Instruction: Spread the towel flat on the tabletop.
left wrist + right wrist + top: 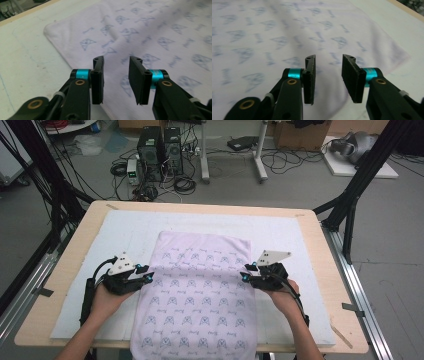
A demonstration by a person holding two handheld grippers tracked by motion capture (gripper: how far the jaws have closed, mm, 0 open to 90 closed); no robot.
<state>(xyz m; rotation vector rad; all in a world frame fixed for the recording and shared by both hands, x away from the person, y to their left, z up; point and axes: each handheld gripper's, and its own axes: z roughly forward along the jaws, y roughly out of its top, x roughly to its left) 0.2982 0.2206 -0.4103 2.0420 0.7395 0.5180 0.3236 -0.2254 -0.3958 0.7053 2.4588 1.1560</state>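
Note:
A pale lilac towel (197,290) printed with small blue figures lies flat on the white mat, its near end hanging over the table's front edge. My left gripper (146,274) sits at the towel's left edge, jaws apart with nothing between the pads. In the left gripper view the left gripper (116,80) hovers just above the towel (150,32) near its hem. My right gripper (246,272) is at the towel's right edge, also open and empty. The right gripper view has the right gripper (328,78) over the towel (274,37), near its right hem.
A white mat (300,245) covers the wooden table (80,235). Black frame struts (357,185) stand at both back corners. Computer towers (160,152) and cables lie on the floor beyond the table.

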